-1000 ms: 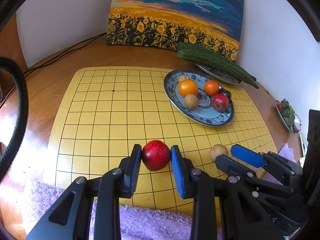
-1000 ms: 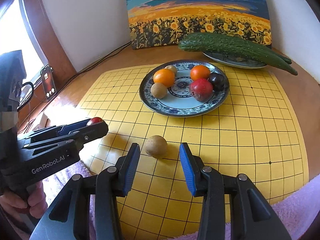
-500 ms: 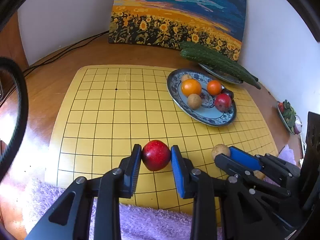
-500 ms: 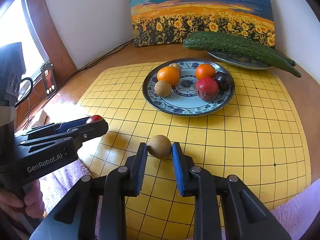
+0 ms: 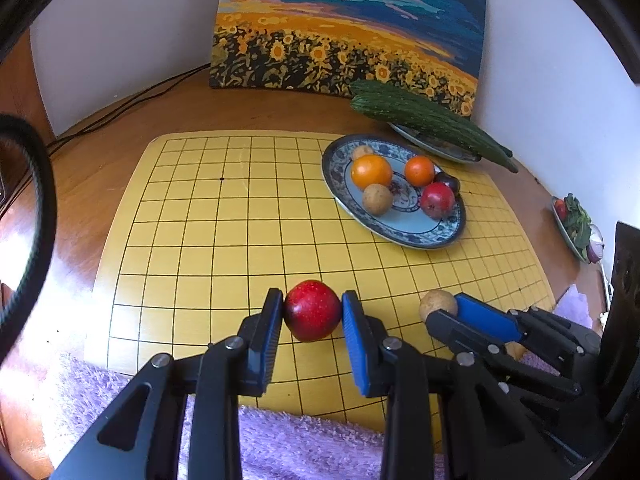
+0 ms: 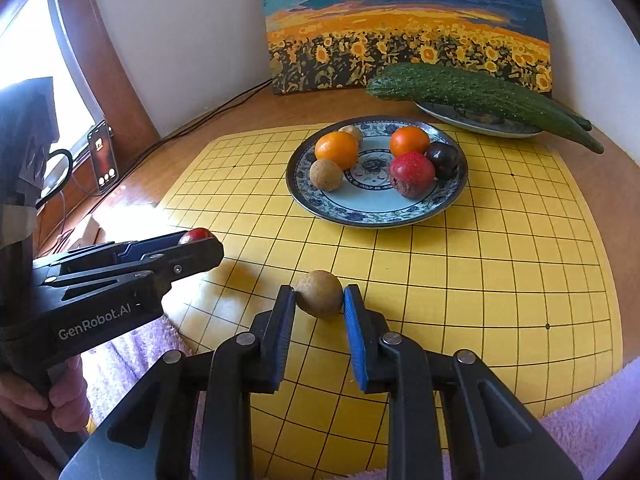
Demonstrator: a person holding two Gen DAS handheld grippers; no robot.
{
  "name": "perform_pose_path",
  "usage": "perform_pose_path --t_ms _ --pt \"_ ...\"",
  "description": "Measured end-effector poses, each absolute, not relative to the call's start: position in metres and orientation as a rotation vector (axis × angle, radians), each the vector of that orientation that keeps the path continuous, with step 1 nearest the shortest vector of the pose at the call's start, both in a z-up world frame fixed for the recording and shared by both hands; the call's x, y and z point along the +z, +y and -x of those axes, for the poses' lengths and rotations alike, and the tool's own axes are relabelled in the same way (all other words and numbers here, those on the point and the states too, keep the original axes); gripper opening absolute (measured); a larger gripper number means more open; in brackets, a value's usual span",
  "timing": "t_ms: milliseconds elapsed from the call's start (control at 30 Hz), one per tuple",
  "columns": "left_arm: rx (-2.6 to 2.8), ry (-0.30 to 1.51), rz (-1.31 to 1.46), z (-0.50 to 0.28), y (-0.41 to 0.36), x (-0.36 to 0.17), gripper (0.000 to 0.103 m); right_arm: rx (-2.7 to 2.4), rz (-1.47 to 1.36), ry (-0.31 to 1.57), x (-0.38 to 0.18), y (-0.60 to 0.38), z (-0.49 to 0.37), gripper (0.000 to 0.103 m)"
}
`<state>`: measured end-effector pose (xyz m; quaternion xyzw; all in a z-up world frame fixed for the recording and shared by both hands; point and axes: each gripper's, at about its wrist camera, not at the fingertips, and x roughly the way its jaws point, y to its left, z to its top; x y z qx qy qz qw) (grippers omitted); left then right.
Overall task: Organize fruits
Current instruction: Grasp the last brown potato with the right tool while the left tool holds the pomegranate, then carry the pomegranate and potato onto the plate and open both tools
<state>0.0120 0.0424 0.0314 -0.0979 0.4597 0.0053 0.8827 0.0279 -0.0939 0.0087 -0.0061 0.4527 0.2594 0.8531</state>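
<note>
Red apple [image 5: 312,310] sits clamped in the left claw [image 5: 313,316]; brown fruit [image 6: 319,294] clamped in the right claw [image 6: 319,308].

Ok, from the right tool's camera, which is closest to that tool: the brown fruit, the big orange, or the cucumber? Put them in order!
1. The brown fruit, nipped between the pads of the right tool, at the board's near edge.
2. The big orange, on the left side of the blue plate.
3. The cucumber, at the back right, by the painting.
</note>
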Motion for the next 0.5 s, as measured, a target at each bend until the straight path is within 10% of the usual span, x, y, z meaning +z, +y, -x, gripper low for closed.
perform_pose_path --t_ms 500 --pt "-0.026 0.932 0.189 -0.021 0.025 0.043 0.031 0.518 -0.022 0.937 0.017 -0.113 -0.034 0.026"
